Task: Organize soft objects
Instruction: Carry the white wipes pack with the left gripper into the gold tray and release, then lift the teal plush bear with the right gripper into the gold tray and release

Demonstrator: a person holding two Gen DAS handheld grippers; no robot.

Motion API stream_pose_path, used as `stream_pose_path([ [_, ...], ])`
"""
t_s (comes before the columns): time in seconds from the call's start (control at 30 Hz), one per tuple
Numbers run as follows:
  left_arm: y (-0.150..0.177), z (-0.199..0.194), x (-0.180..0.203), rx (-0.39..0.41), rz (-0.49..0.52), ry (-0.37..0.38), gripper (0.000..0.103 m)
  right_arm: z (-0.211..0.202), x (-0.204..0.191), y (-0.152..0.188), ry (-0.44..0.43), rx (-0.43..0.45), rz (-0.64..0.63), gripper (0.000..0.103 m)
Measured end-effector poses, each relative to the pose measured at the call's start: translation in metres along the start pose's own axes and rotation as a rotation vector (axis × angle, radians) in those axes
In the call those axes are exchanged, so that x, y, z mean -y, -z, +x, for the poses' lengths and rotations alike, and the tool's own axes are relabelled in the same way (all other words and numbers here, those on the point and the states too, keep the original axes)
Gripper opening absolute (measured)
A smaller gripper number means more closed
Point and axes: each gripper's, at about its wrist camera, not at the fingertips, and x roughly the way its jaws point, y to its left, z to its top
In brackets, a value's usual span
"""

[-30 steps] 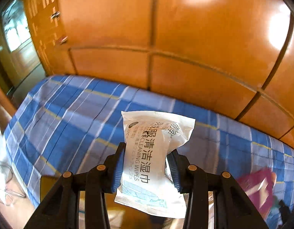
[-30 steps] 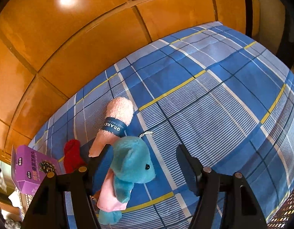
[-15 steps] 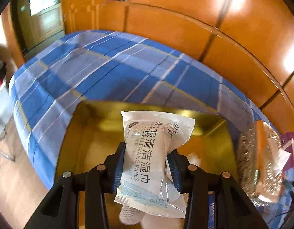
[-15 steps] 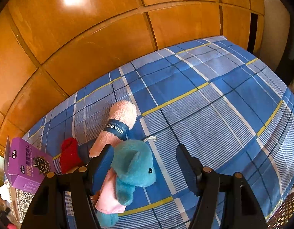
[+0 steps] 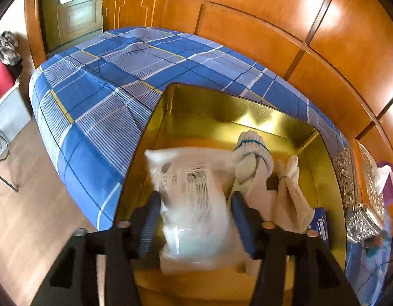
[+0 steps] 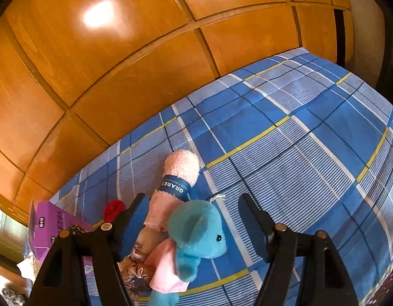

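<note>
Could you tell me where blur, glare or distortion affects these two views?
Left wrist view: the wipes pack between the left gripper fingers is motion-blurred, its print smeared; the gold box wall reflects brightly. Right wrist view: sharp, with the blue plush toy crisp; glare spots on the wood panels. Both: fisheye bends the panel lines.

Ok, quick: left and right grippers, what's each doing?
Left gripper: open, wipes pack blurred between its fingers.
Right gripper: open, holding nothing.
</note>
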Motion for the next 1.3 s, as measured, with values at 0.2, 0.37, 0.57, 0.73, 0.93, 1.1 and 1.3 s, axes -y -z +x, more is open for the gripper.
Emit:
stream_pose_path([
  [0.2,0.011,-0.004,0.014,0.015,0.045,-0.009,0.075,0.017,0.002,0.003,0.041,-0.078,-0.001,0.074],
  [0.37,0.02,-0.014,0.025,0.049,0.093,-0.013,0.08,0.04,-0.003,0.011,0.091,-0.169,-0.059,0.074],
  [0.57,0.024,-0.029,0.043,0.109,0.179,-0.012,0.082,0.049,-0.008,0.018,0.05,-0.217,-0.094,0.044],
  [0.73,0.025,-0.032,0.052,0.116,0.195,0.014,0.082,0.043,0.006,0.017,0.027,-0.226,-0.027,0.041],
  [0.93,0.031,-0.029,0.059,0.105,0.207,0.013,0.082,0.054,0.008,0.02,0.0,-0.311,0.028,0.064],
  [1.1,0.034,-0.029,0.06,0.11,0.229,-0.014,0.083,0.057,0.002,0.026,0.034,-0.326,-0.012,0.063],
  [1.3,0.039,-0.031,0.067,0.118,0.263,-0.03,0.083,0.052,-0.01,0.033,0.075,-0.317,-0.087,0.049],
])
